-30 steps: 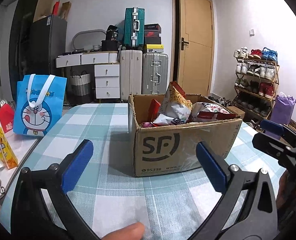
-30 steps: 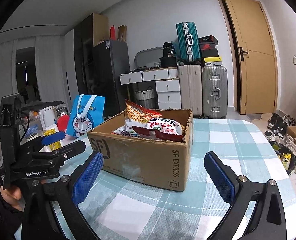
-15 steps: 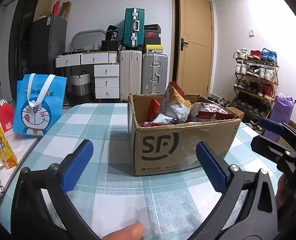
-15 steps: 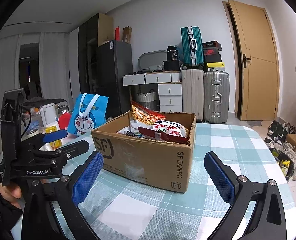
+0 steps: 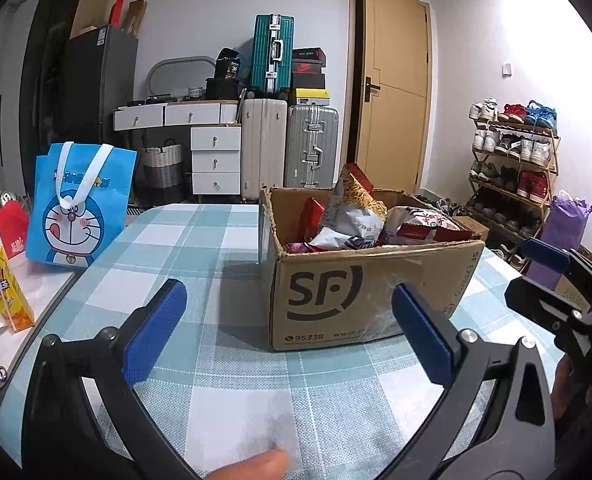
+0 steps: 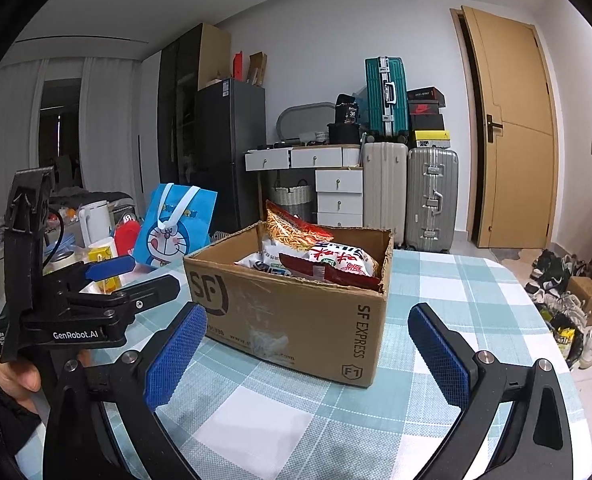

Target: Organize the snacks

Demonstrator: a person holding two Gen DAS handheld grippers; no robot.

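Note:
A brown SF Express cardboard box (image 5: 360,296) stands open on the checked tablecloth (image 5: 200,256), also in the right wrist view (image 6: 296,312). It holds several snack bags (image 5: 356,216), red and white ones (image 6: 328,260). My left gripper (image 5: 288,332) is open and empty, in front of the box's near left corner. My right gripper (image 6: 308,354) is open and empty, in front of the box's right front corner. Each gripper shows in the other's view, left (image 6: 108,280) and right (image 5: 552,276).
A blue Doraemon bag (image 5: 76,204) stands at the table's left edge, with a yellow drink carton (image 5: 8,300) and red packet (image 5: 12,224) beside it. Suitcases (image 5: 288,152), drawers and a door are behind. A shoe rack (image 5: 512,168) stands right.
Both grippers have tilted up slightly; the box sits a little lower in both views. Both stay open and empty.

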